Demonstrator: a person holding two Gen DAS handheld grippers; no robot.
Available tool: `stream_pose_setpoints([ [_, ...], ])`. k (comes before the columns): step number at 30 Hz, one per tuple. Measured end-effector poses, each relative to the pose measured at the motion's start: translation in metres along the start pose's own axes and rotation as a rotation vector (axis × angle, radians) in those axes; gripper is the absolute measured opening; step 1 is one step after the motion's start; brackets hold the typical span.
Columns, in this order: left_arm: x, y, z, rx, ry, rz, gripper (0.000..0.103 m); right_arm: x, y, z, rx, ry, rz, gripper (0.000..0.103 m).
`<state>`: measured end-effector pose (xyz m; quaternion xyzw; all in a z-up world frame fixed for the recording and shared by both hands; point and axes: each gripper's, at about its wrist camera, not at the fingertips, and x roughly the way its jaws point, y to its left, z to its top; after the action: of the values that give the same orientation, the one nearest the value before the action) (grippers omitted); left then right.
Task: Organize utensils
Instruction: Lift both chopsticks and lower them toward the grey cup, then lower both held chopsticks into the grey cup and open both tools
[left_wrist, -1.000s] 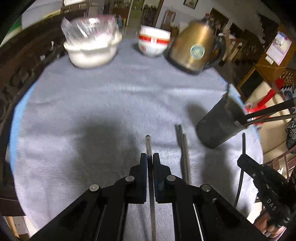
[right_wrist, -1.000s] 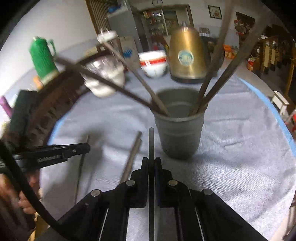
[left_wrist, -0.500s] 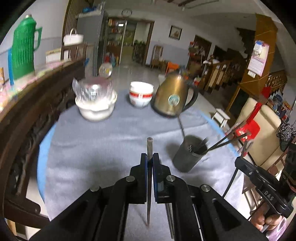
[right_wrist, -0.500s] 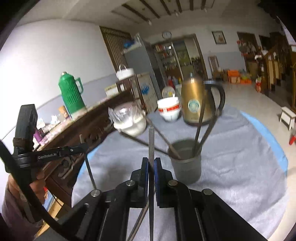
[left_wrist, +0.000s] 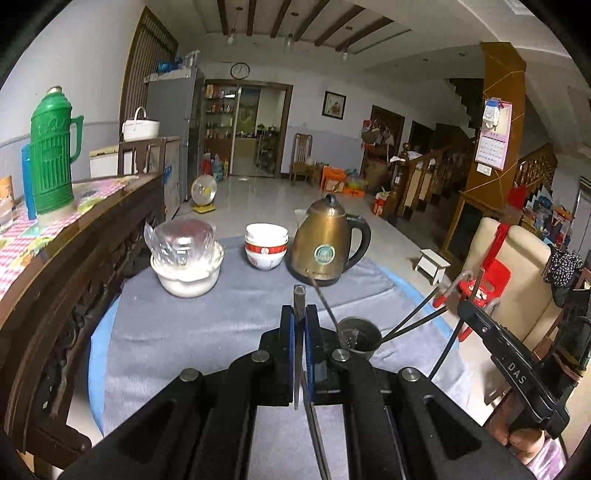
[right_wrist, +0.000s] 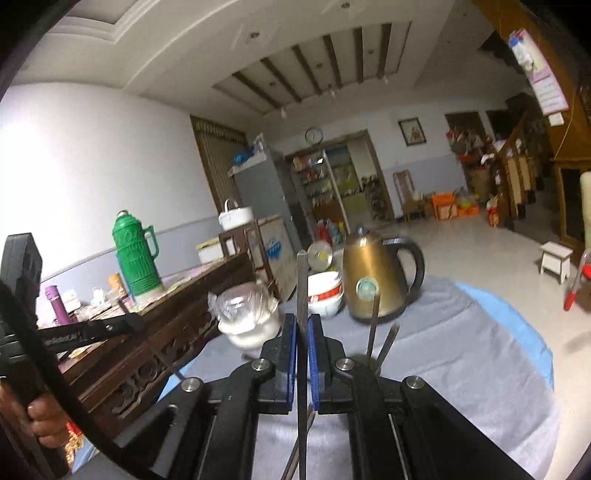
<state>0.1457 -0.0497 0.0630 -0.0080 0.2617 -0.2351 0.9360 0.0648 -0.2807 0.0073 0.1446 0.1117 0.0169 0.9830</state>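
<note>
I count one dark holder cup (left_wrist: 360, 338) with three chopsticks (left_wrist: 413, 326) leaning in it, two more chopsticks gripped (one per gripper), one brass kettle (left_wrist: 325, 247), two stacked bowls (left_wrist: 266, 245), one wrapped white dish (left_wrist: 186, 256).

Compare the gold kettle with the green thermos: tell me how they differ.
The kettle is squat, metallic gold, with a black handle and a round sticker; the thermos is tall, ribbed green plastic with a green handle. The kettle stands on the grey-clothed table; the thermos stands on the checked sideboard beside it. Both are upright, lidded and handled.
</note>
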Motion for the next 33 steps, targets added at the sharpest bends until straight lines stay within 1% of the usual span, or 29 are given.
stream_pose_setpoints([
  [4,-0.007,-0.004,-0.002,0.012,-0.020,0.010,0.005,-0.003,-0.002,0.004,-0.002,-0.012,-0.007,0.006],
  [7,-0.005,-0.004,-0.007,0.014,-0.011,0.027,0.005,0.000,-0.006,-0.003,0.020,0.021,-0.001,0.006],
  [12,0.015,0.001,-0.020,-0.008,0.063,0.061,0.005,0.005,-0.006,-0.015,0.028,0.058,0.007,0.006],
  [16,0.023,0.005,-0.026,-0.017,0.094,0.085,0.005,0.006,-0.004,-0.016,0.025,0.061,0.011,0.006],
  [20,0.024,0.005,-0.028,-0.012,0.092,0.111,0.005,0.006,-0.003,-0.016,0.030,0.059,0.013,0.006],
  [30,0.024,0.003,-0.028,-0.002,0.092,0.134,0.005,0.006,-0.002,-0.015,0.027,0.047,0.020,0.006],
  [33,0.025,0.001,-0.029,0.004,0.095,0.142,0.005,0.008,-0.004,-0.015,0.027,0.055,0.015,0.006],
])
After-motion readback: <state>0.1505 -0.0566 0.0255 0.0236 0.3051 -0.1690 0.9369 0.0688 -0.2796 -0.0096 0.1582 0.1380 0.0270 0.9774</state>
